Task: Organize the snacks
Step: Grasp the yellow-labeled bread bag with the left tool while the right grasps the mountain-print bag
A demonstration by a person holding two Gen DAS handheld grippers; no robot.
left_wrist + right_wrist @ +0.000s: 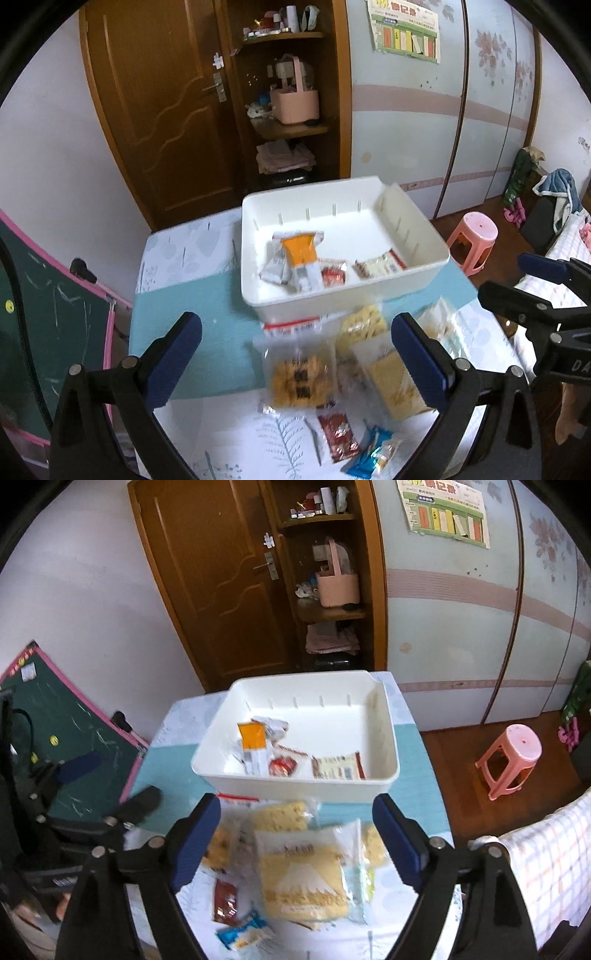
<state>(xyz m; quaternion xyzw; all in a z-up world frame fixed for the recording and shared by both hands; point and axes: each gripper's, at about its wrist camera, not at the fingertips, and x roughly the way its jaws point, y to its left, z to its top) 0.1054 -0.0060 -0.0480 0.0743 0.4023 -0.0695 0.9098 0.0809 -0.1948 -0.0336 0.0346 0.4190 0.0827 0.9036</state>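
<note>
Motion blur makes the print on the snack packets [303,877] at the tabletop's [177,295] near edge unreadable, while the left gripper [295,354] and right gripper [295,838] both gape empty above them.

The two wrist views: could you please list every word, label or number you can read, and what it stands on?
"DA": cut-off white letters on the right gripper body, left wrist view.
Wall poster: Chinese heading, too blurred to read.
Snack packets in the white bin and on the table: print blurred, unreadable.
</note>
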